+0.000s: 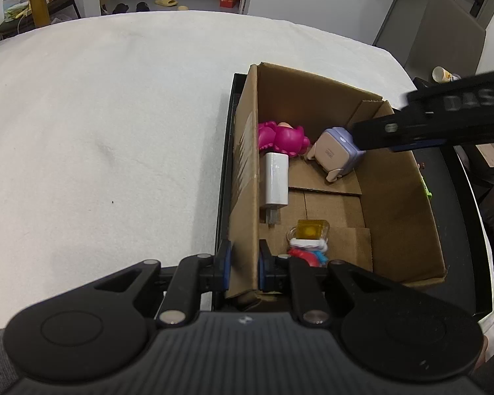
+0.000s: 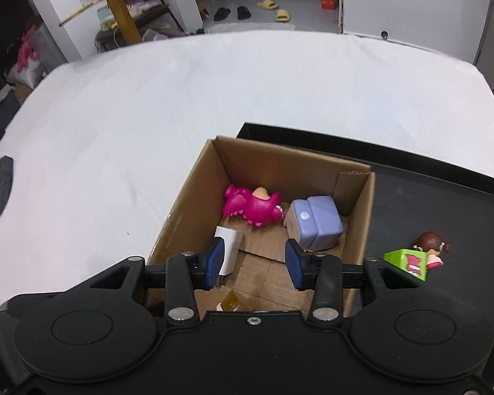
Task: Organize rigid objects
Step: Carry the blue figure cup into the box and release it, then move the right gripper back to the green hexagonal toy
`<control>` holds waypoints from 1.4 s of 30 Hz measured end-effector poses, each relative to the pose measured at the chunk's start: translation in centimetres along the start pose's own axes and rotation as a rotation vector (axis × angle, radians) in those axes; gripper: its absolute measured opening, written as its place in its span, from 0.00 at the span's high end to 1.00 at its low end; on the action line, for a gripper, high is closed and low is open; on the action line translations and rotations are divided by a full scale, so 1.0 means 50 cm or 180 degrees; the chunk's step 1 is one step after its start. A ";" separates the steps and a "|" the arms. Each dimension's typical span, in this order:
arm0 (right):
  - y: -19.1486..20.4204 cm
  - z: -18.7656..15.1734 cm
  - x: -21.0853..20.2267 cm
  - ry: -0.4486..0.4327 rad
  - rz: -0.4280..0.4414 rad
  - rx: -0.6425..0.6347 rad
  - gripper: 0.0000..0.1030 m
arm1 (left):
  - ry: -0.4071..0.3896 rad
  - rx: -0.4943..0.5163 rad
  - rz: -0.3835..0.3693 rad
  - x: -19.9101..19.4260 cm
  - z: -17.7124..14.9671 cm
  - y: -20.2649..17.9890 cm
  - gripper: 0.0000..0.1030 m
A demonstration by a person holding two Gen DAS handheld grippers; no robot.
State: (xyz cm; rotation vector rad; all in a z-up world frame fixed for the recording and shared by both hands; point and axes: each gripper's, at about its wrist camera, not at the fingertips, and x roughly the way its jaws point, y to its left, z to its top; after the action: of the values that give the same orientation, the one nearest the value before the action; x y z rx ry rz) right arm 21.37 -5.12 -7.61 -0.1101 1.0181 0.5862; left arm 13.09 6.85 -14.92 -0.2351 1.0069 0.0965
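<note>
Our left tongs (image 1: 243, 263) pinch the cardboard box (image 1: 401, 197) wall; our right tongs (image 2: 253, 261) gape empty, nearer the doll figurine (image 2: 423, 256) lying rightward outside

In the right wrist view, the gripper's body hides the box's (image 2: 194, 194) near wall and all but a yellow corner of the trinket (image 2: 231, 300). A pad covers part of the charger (image 2: 231, 242). In the left wrist view, the right gripper (image 1: 362, 138) is blurred, cut off at the right edge, and hides the far corner of the purple toy (image 1: 334, 153). The box wall hides nearly all of the green toy (image 1: 426, 191). The tray (image 1: 223, 177) runs under the box.
</note>
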 end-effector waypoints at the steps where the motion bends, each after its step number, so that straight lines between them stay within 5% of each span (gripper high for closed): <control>1: -0.004 -0.001 -0.008 -0.0021 0.0006 0.0004 0.59 | 0.0001 0.0001 0.0002 0.000 0.000 0.000 0.86; 26: -0.201 -0.066 -0.092 -0.0170 -0.0251 0.0410 0.51 | 0.0011 0.0030 0.0067 0.004 -0.001 -0.007 0.86; 42: -0.290 -0.124 -0.006 -0.0287 -0.0052 0.0927 0.47 | 0.0020 0.0060 0.0104 0.007 -0.002 -0.011 0.87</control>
State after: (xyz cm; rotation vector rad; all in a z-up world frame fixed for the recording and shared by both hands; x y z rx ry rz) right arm 23.89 -19.63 -13.28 0.1635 1.0032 0.4191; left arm 13.26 6.29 -15.18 -0.2019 1.0175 0.1159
